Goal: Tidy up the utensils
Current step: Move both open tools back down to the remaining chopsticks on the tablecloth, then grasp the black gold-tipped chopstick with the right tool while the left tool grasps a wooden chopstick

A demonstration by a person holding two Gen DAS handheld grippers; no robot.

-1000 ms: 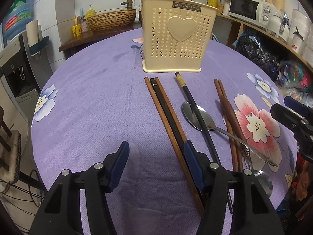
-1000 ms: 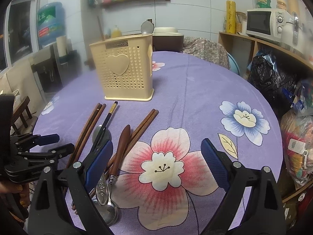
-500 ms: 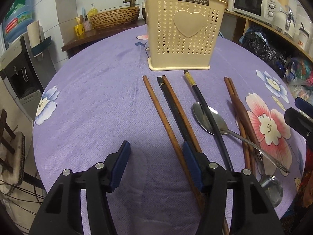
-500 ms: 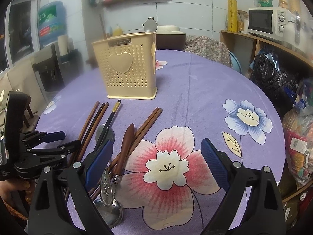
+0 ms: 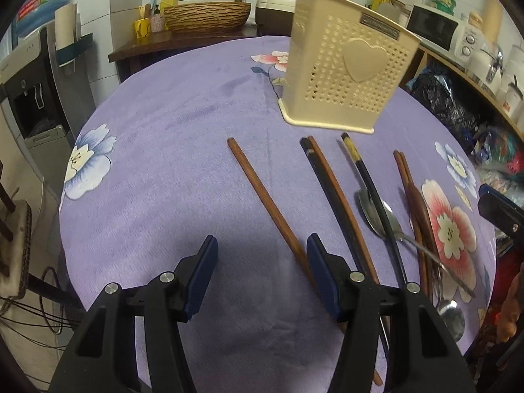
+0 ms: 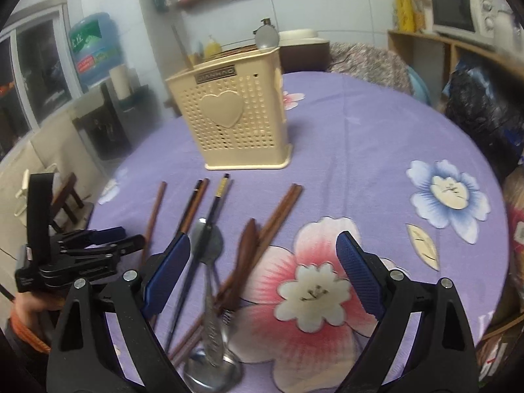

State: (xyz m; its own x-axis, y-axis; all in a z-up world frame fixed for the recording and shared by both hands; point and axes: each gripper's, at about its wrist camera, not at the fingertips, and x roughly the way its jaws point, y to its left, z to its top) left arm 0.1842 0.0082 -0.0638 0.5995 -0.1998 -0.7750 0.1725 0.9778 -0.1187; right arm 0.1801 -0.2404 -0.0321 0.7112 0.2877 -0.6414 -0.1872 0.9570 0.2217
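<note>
A cream perforated utensil holder with a heart on its side stands on the purple cloth. In front of it lie a lone brown chopstick, a black and a brown chopstick side by side, a gold-tipped black chopstick across a metal spoon, and a brown pair beside a wooden handle. My left gripper is open with bare cloth between its pads; the lone chopstick's near end runs under its right finger. My right gripper is open above the wooden handle and spoons.
The round table drops off at left and near. A water dispenser stands left, a dresser with a wicker basket behind. Shelves with a microwave and bags line the right. A hand holds the left gripper.
The lone brown chopstick has swung away to the left from the black and brown pair. My left gripper has shifted left. The right view has drawn a little nearer to the holder.
</note>
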